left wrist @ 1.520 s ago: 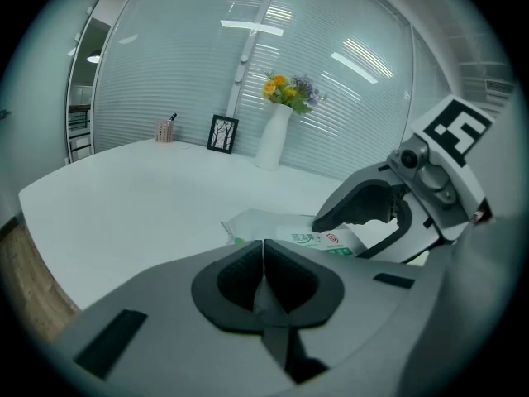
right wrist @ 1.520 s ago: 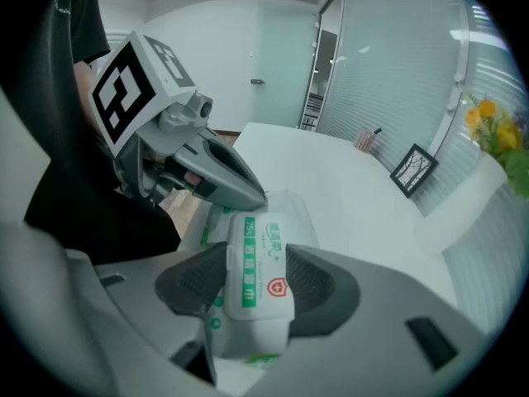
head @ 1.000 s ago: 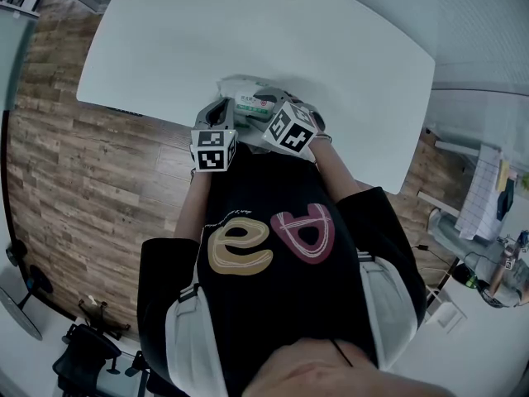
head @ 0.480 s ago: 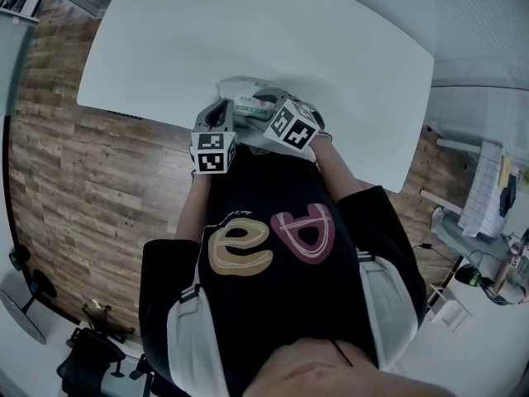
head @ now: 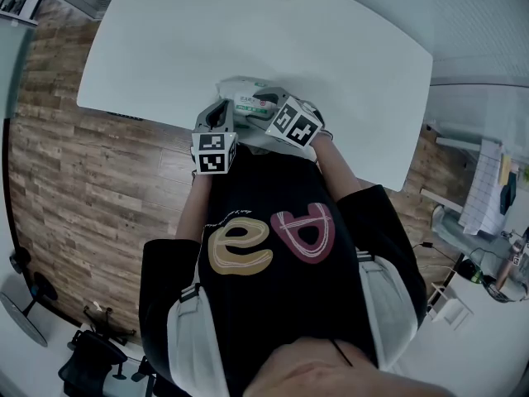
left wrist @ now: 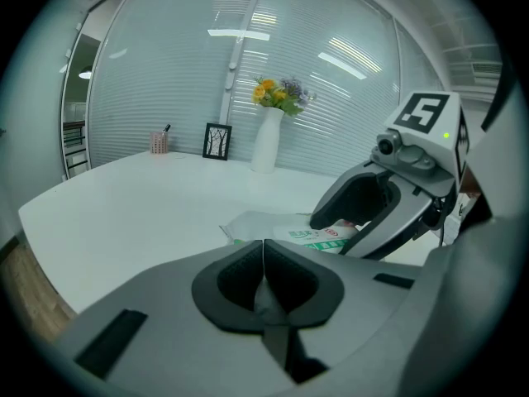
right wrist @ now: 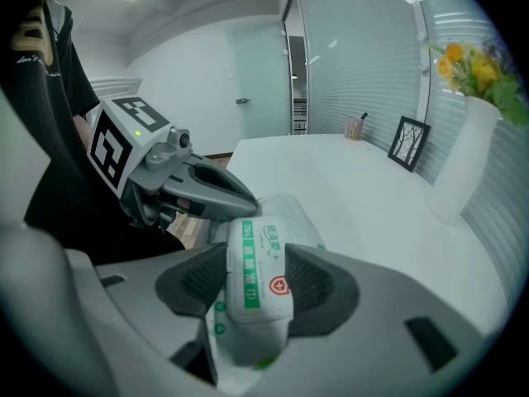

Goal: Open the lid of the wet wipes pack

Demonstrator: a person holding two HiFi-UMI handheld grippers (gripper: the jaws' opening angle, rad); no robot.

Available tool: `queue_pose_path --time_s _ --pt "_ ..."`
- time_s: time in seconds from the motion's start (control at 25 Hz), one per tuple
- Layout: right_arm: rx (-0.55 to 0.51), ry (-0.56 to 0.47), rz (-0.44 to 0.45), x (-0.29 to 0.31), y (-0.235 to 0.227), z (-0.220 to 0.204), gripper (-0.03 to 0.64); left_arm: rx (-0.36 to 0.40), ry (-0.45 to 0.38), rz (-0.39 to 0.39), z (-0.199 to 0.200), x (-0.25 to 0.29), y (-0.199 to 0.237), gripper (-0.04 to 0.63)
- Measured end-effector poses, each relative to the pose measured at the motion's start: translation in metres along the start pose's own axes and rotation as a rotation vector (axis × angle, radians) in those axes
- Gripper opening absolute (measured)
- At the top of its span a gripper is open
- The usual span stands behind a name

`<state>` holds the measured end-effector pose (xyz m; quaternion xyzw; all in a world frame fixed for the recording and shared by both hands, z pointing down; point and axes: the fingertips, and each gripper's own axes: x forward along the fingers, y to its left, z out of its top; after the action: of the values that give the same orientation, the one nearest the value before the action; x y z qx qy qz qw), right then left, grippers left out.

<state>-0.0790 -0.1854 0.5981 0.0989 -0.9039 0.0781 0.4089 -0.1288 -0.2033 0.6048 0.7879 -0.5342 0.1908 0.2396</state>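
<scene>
**Now: wipes pack clamped at the near edge of a white table**

A broad white table [head: 331,48] with rounded corners stands on a floor [head: 74,180] of brown wood planks. Glass walls hung with pale blinds [left wrist: 165,73] close the room behind it. At the table's far side stand a tall white vase [left wrist: 267,143] of yellow and purple flowers [left wrist: 279,92], a small black picture frame [left wrist: 216,141] showing a bare tree, and a pen cup [left wrist: 159,143]. The rest of the tabletop is plain white.

The wet wipes pack [head: 235,85] is at the edge nearest the person, between the two grippers. The right gripper [right wrist: 258,284] pinches it, with one dark ribbed pad pressed against each long side. The white lid [right wrist: 258,255] faces up between the pads. The left gripper [left wrist: 263,259] has its jaws pressed together, and its tip is at the pack's far end, just beside the lid. Whether any wrapper is caught between its jaws cannot be told.

The lid label carries a green band with white characters too small to read. Below that is a red shield badge with a white cross. More green print on the wrapper is also unreadable. Each gripper bears a cube [head: 294,126] with black-and-white square markers. The person's black shirt [head: 273,304] shows two large looping letters, one tan and one pink.
</scene>
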Motion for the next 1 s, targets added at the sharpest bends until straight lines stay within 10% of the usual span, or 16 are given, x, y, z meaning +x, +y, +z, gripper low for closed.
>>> queue_pose_path --time_s 1.0 --pt "0.117 -0.041 0.045 -0.0056 -0.0028 0.0019 0.216 0.040 -0.003 -0.014 0.0008 0.0001 -0.0008 0.018"
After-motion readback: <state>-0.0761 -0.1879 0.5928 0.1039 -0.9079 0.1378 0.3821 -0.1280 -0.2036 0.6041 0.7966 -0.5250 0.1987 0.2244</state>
